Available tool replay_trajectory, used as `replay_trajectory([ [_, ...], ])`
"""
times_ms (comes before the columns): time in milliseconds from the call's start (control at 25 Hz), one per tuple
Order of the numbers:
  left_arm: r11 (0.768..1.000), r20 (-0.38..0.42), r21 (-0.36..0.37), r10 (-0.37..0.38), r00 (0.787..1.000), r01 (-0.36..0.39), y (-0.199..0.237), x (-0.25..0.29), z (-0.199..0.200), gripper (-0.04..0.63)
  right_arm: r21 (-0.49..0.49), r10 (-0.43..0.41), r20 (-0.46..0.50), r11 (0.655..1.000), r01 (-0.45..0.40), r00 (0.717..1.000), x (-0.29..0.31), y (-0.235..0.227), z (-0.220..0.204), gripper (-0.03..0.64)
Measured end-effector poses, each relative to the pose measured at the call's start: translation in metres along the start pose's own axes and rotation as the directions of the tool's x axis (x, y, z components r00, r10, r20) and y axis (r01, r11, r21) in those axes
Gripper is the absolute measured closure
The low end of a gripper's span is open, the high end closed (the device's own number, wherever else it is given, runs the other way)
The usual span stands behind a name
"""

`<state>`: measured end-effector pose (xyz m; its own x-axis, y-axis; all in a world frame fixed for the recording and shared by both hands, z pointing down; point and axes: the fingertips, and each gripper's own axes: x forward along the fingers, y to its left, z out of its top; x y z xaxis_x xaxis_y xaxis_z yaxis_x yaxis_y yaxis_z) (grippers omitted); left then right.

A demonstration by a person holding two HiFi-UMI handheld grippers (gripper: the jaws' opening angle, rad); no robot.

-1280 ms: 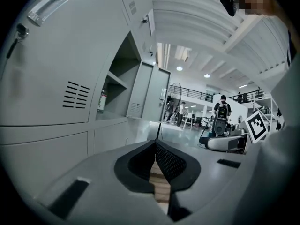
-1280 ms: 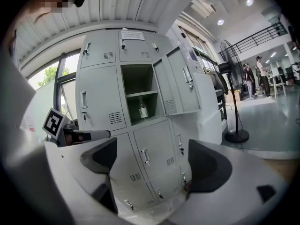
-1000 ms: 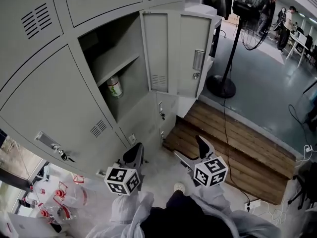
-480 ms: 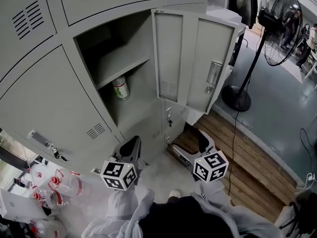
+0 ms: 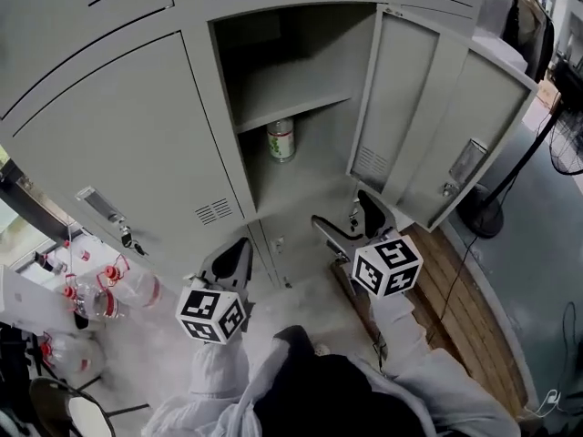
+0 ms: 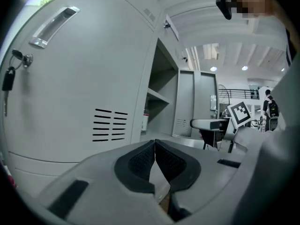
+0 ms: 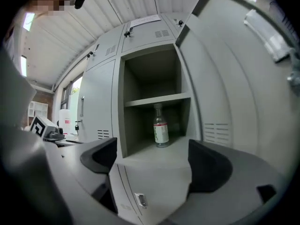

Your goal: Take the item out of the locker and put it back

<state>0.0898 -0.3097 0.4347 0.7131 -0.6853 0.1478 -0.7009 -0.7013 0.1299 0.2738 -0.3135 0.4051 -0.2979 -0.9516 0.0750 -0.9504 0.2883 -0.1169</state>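
While you face the open locker (image 5: 302,192), your right gripper (image 7: 152,162) points at its opening with jaws spread wide and nothing between them. Your left gripper (image 6: 155,148) sits lower, in front of the closed door (image 5: 118,139) next to it, its jaws pressed together and empty. The bottle (image 7: 161,131) stands upright on the compartment floor, beneath the shelf (image 5: 293,104), well apart from both grippers.

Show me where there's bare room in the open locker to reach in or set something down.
The upper shelf is bare across its width. Below it, the compartment floor is free in front of the bottle, which stands near the back. The open door bounds the right. Crowded: the jugs on the ground, left.
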Motion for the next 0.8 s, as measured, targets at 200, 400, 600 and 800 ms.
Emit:
replay_trajectory([
  [200,0.998,0.0,-0.017,0.057,0.998,-0.057,0.022,-0.008,0.005,0.588,-0.07,0.058,-0.059,0.996,-0.062,0.997,0.083,0.011,0.01,0.143],
  [400,0.997,0.011,-0.038,0.069,0.998,-0.069,0.032,-0.006,0.015,0.586,-0.102,0.032,-0.14,0.994,-0.046,0.99,0.156,-0.001,0.007,0.143],
  [600,0.998,0.035,-0.046,0.052,0.998,-0.05,0.03,0.001,0.022,0.588,-0.122,0.01,-0.194,0.992,-0.034,0.981,0.203,-0.017,0.009,0.143],
  [800,0.998,0.049,-0.037,0.058,0.997,-0.057,0.037,0.006,0.025,0.588,-0.15,-0.006,-0.214,0.988,-0.026,0.977,0.231,-0.025,0.006,0.143],
])
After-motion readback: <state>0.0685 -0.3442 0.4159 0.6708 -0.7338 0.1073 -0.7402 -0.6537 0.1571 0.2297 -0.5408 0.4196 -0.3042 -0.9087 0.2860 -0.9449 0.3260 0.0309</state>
